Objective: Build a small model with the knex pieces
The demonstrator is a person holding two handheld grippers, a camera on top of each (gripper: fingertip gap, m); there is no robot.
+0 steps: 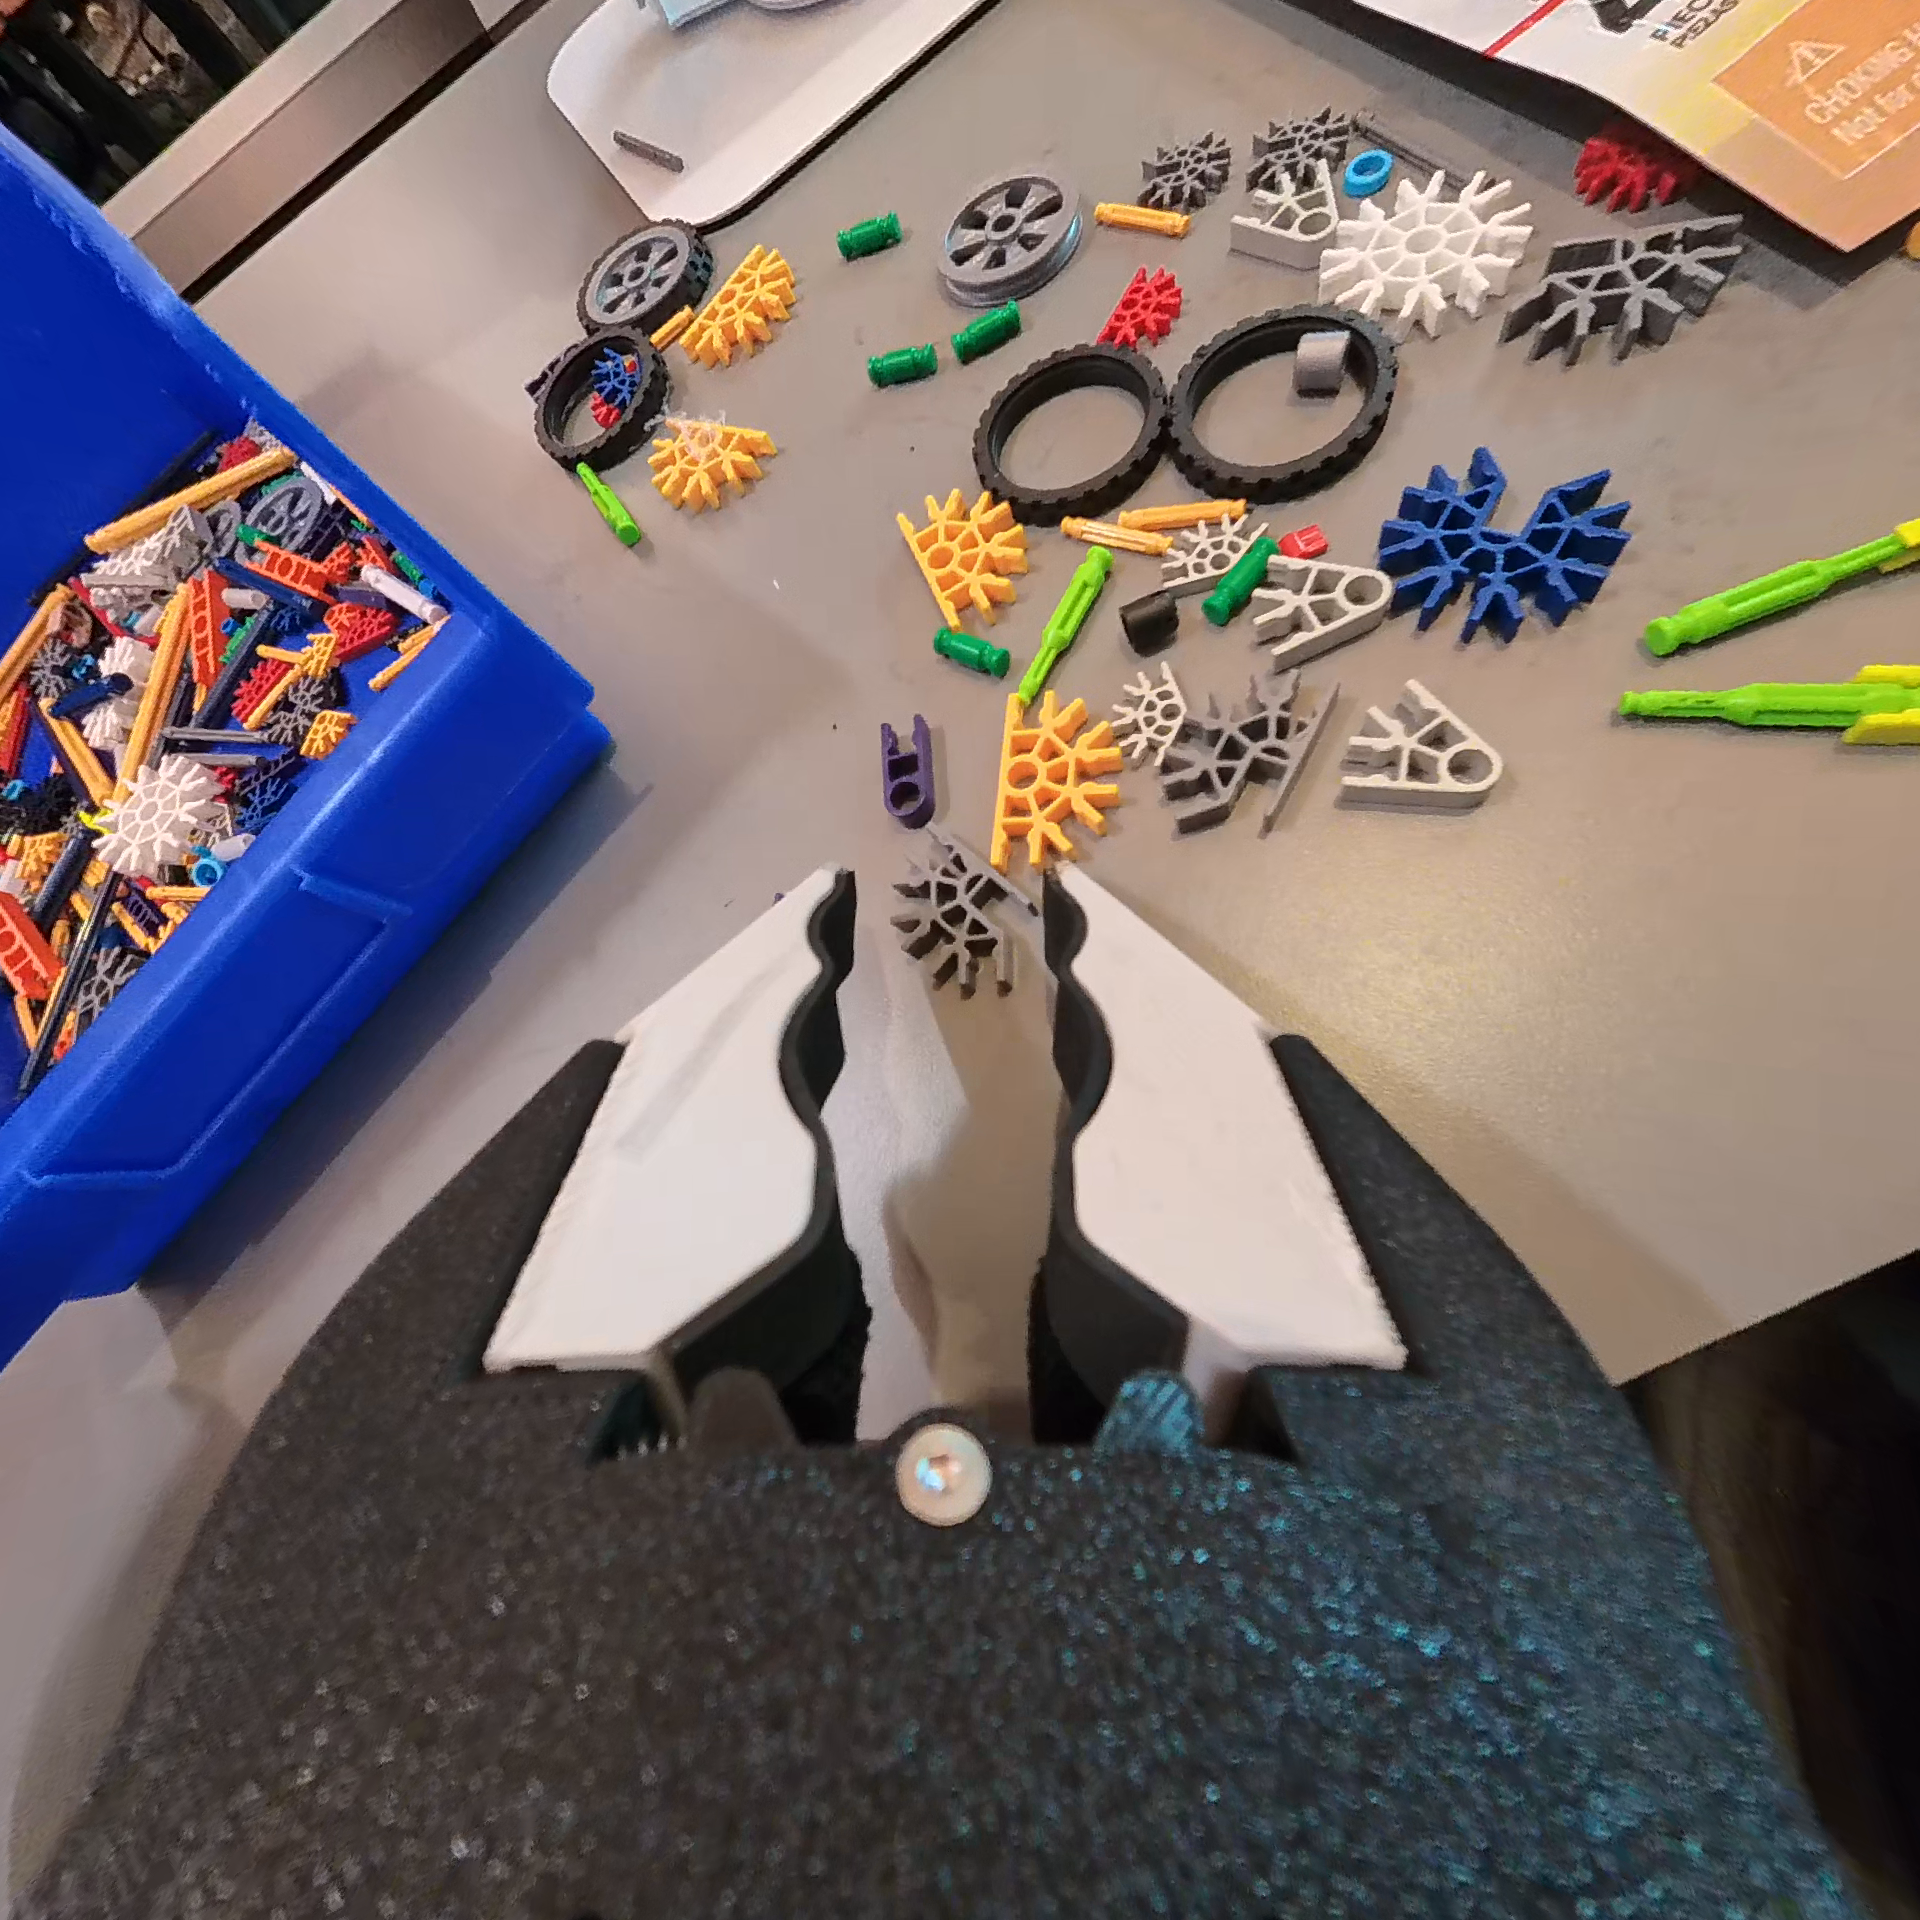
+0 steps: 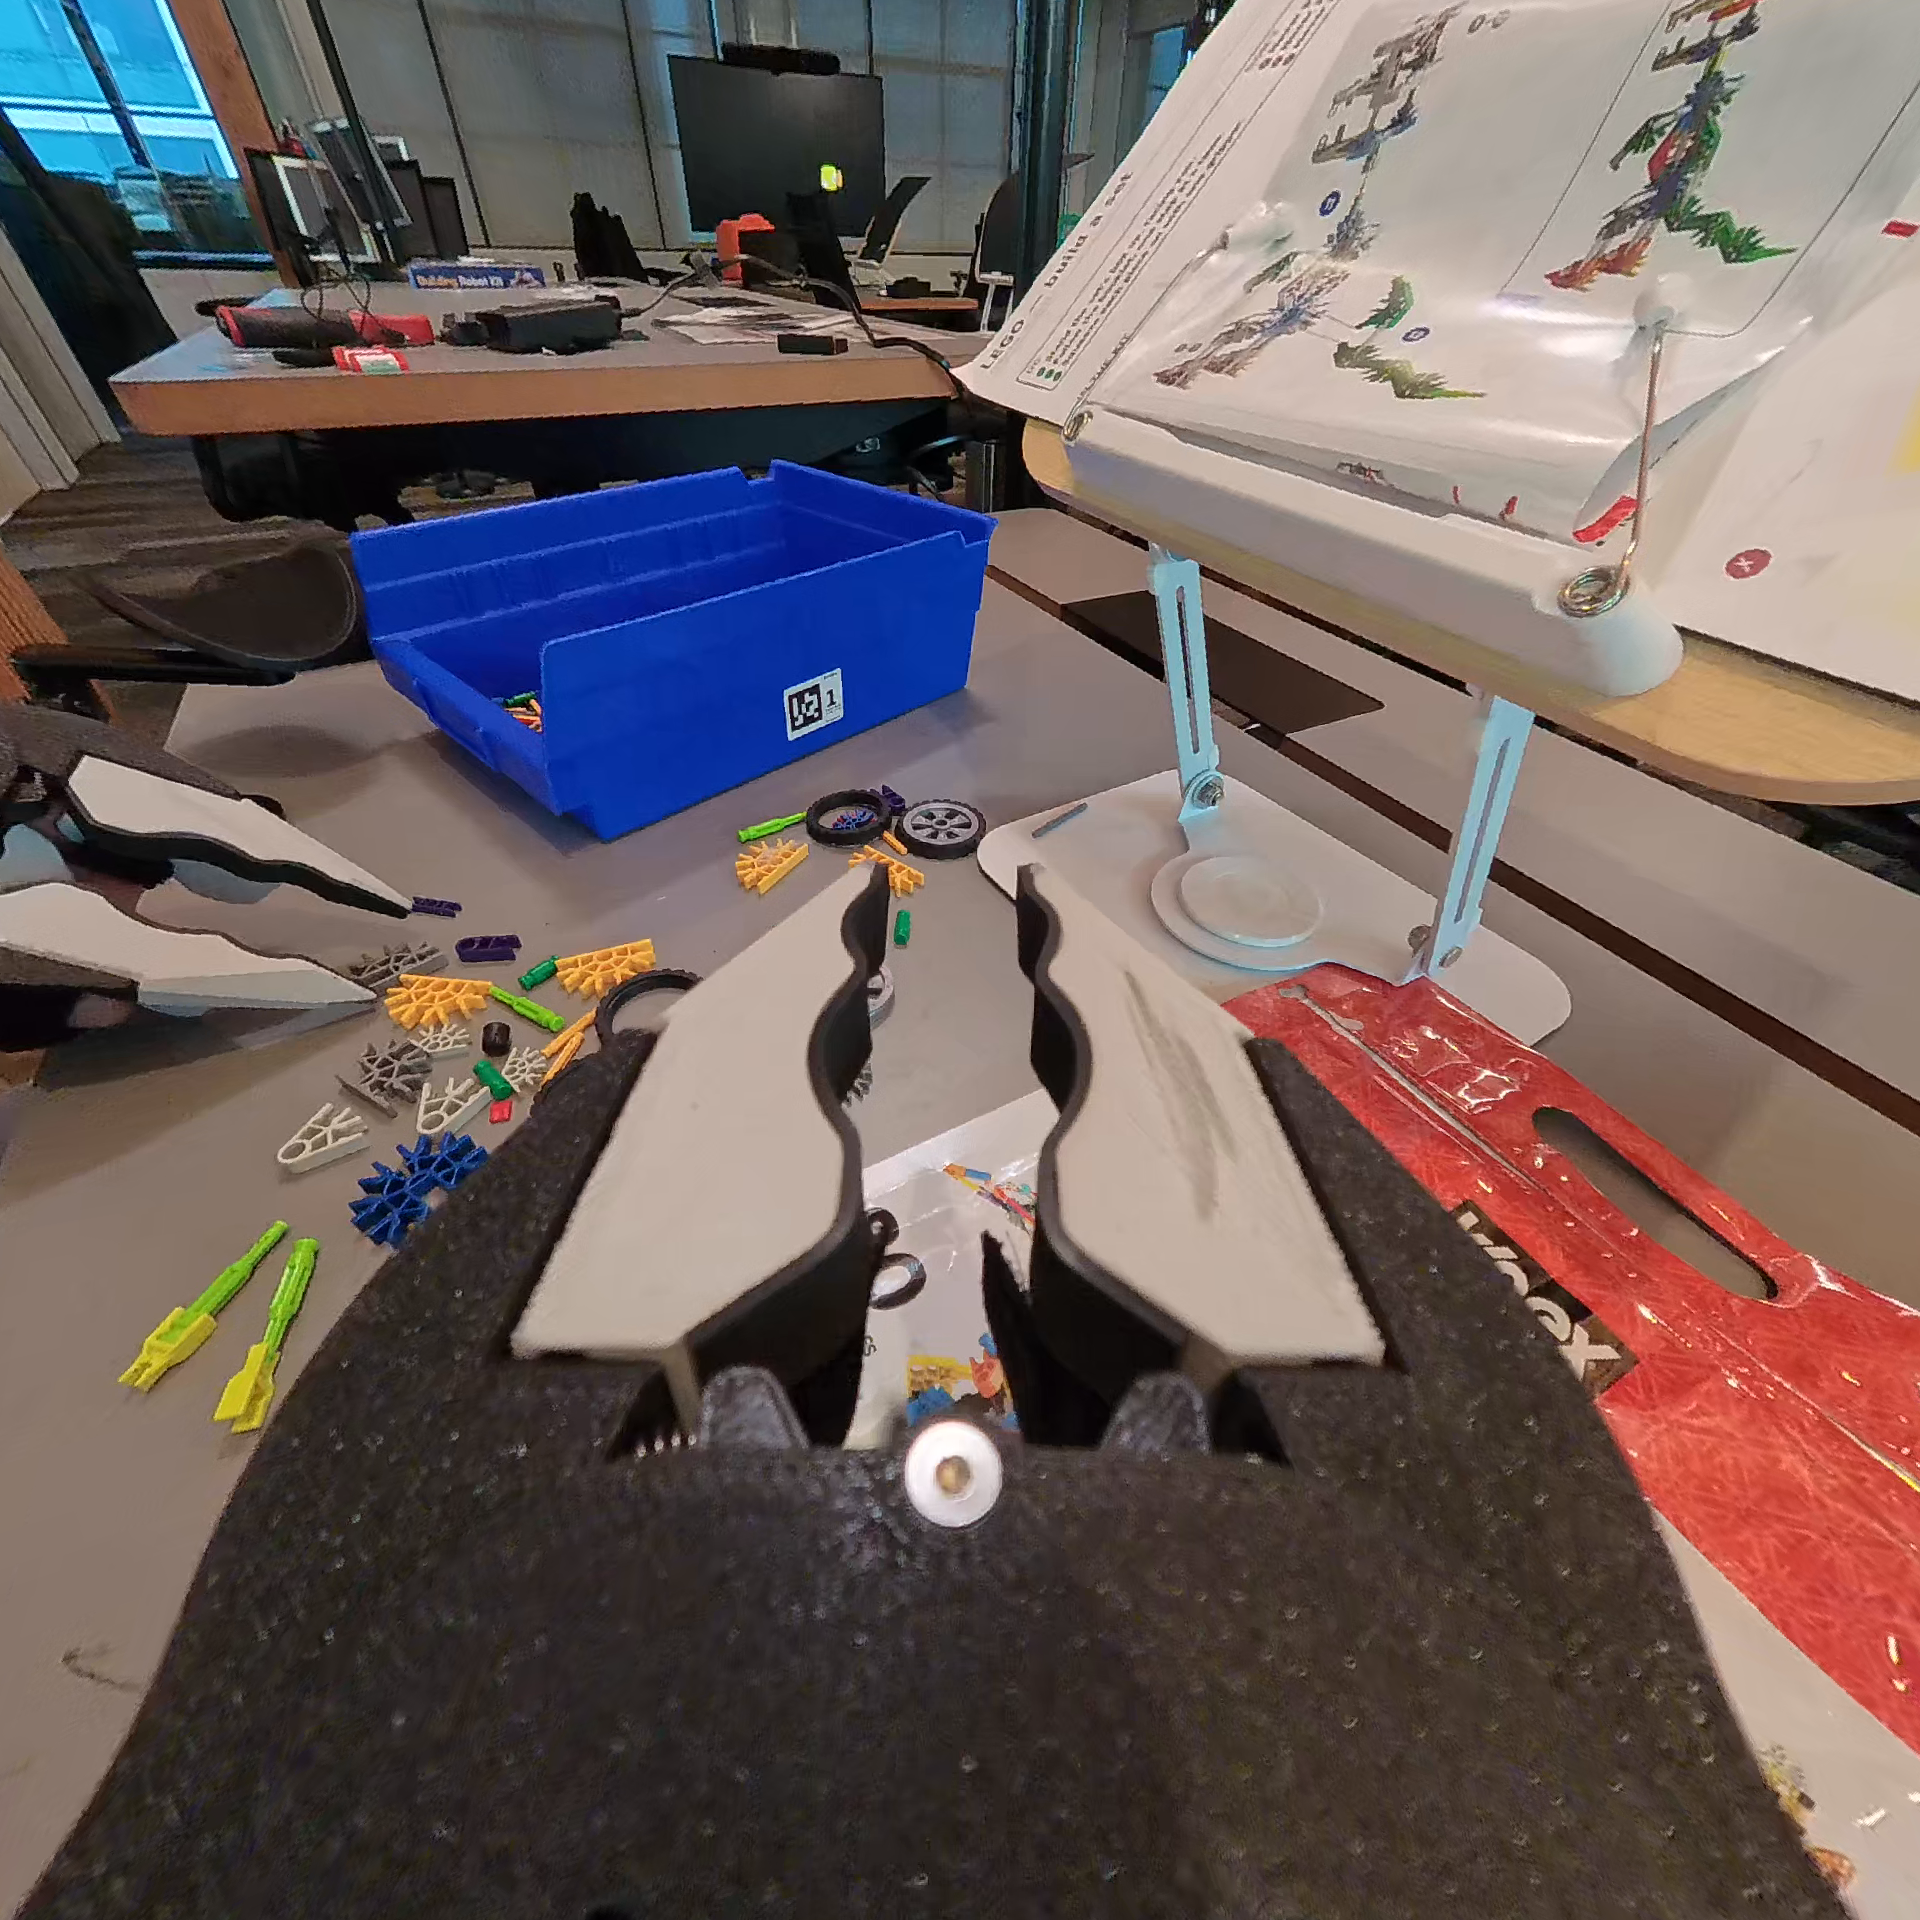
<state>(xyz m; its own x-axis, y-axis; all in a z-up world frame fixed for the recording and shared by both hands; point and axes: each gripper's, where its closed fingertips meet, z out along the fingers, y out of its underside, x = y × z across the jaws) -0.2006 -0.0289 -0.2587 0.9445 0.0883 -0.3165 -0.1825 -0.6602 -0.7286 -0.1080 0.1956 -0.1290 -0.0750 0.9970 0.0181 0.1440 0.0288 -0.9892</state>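
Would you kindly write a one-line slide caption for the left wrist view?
Open left gripper poised around a dark grey connector among scattered construction pieces on a grey table, blue bin alongside.

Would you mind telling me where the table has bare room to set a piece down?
Bare table lies between the blue bin and the yellow connectors, and near the right edge below the lime rods. It is crowded around the black tyres. The left gripper straddles a grey connector.
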